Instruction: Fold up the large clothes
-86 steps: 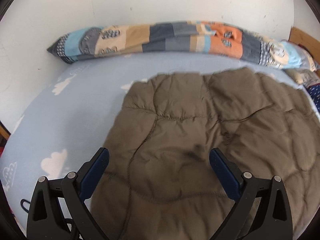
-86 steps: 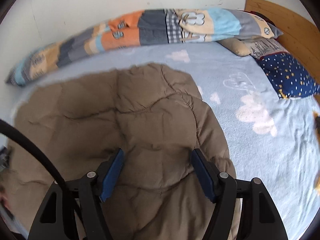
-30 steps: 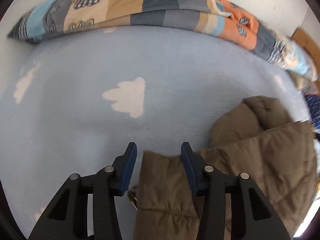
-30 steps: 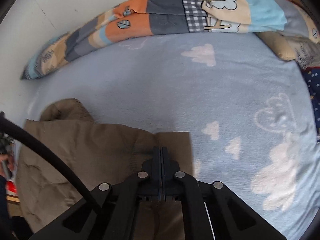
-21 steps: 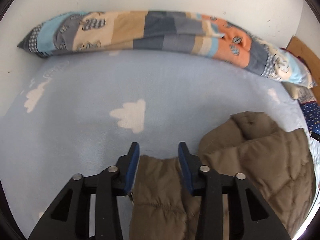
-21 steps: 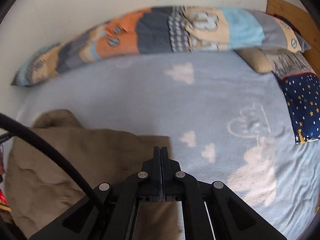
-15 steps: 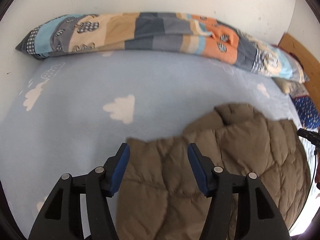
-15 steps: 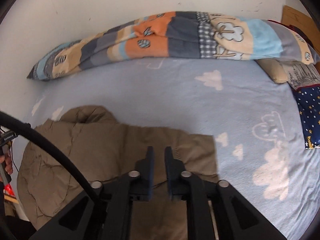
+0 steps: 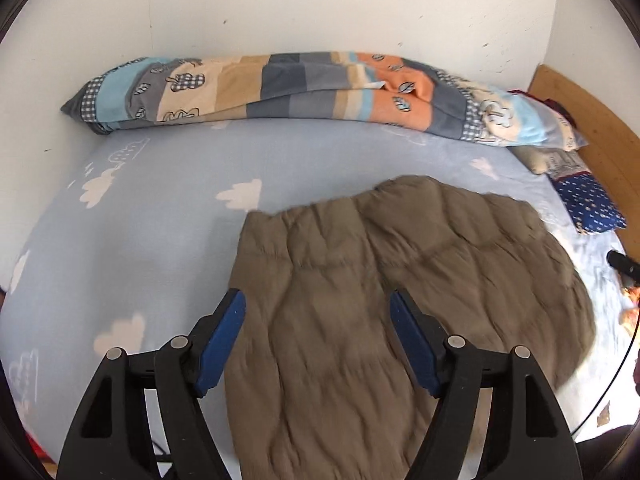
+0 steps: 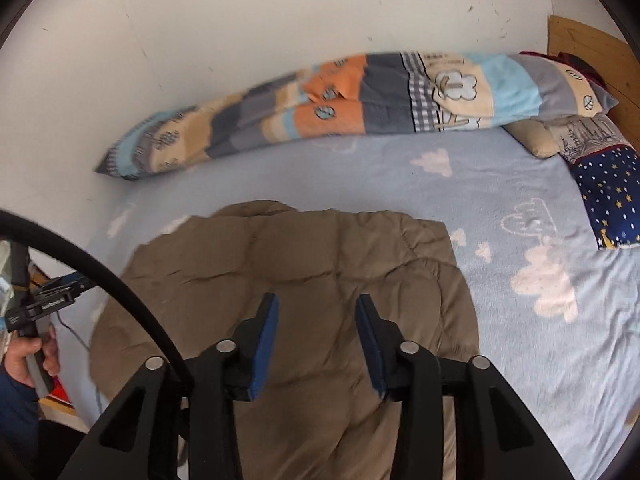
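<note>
Jacket point(image 9: 360, 300), a brown quilted puffer, lies spread on the light blue cloud-print bed sheet point(image 9: 160, 184), filling the 6 o'clock half of both views. Left gripper point(image 9: 316, 312) hangs above it, its 2 blue-padded jaws opening with nothing pinched between them. Right gripper point(image 10: 316, 316) likewise hovers over the fabric, jaws opening and released. At 12 o'clock a patchwork pillow point(image 9: 304, 88) rests along the white wall point(image 9: 320, 8). A navy starred cushion point(image 10: 612, 196) sits at 3 o'clock.
</note>
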Demonstrator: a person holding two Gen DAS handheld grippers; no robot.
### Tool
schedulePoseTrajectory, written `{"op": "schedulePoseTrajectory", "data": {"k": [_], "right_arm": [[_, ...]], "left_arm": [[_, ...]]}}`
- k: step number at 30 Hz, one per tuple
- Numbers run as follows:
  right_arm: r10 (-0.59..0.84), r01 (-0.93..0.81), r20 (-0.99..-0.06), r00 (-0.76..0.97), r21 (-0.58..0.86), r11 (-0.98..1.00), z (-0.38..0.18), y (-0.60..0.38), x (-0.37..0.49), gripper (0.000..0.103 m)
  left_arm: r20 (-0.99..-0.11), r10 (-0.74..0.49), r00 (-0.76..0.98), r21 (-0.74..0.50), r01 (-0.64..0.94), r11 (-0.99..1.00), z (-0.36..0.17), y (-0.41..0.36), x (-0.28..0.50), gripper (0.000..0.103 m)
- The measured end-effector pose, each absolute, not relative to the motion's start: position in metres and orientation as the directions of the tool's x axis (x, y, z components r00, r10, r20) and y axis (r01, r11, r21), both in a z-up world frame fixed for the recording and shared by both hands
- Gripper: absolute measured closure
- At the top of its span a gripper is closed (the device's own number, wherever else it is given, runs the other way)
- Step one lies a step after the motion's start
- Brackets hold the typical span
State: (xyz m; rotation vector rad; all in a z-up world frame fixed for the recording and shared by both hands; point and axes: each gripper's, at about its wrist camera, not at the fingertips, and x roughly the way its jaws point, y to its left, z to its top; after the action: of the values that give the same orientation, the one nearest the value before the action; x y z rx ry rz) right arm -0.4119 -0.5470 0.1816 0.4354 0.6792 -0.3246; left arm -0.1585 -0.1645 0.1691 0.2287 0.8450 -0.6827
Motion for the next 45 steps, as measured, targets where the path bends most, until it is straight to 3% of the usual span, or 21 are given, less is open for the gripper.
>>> {"op": "schedulePoseTrajectory", "data": {"k": [5,11,18,25,32,40,45], "right_arm": [[-0.148,0.407,-0.621,0.77,0.298,0.863,0.183,-0.493,-0.467,0.055],[-0.15,0.4,-0.637,0.756,0.267,0.877,0.158,-0.437,-0.496,0.055],[-0.214,0.426,-0.665,0.716,0.174,0.888,0.139,-0.424,-0.47,0.055],[-0.207,0.472,-0.734,0.647,0.172,0.865,0.104,-0.435,-0.442,0.054],[-0.253,0.47,-0.769,0.586,0.069,0.88,0.082,-0.432,-0.421,0.046],[-0.277,0.479,-0.775,0.568,0.037,0.877,0.071,-0.433,-0.413,0.045],[-0.283,0.474,-0.741,0.609,0.053,0.879,0.086,-0.425,-0.427,0.041]], "left_arm": [[-0.726,-0.47,0.501,-0.063,0.633,0.772,0.17,-0.129,-0.227,0.027],[-0.744,-0.428,0.513,-0.077,0.57,0.818,0.13,-0.12,-0.276,0.025],[-0.746,-0.358,0.561,0.018,0.556,0.831,0.099,-0.15,-0.274,0.025],[-0.76,-0.34,0.554,0.013,0.537,0.844,0.079,-0.159,-0.26,0.019],[-0.757,-0.328,0.565,0.034,0.536,0.843,0.071,-0.165,-0.256,0.013],[-0.738,-0.327,0.59,0.053,0.535,0.843,0.071,-0.165,-0.259,0.011],[-0.713,-0.391,0.582,-0.003,0.556,0.831,0.092,-0.156,-0.275,0.011]]}}
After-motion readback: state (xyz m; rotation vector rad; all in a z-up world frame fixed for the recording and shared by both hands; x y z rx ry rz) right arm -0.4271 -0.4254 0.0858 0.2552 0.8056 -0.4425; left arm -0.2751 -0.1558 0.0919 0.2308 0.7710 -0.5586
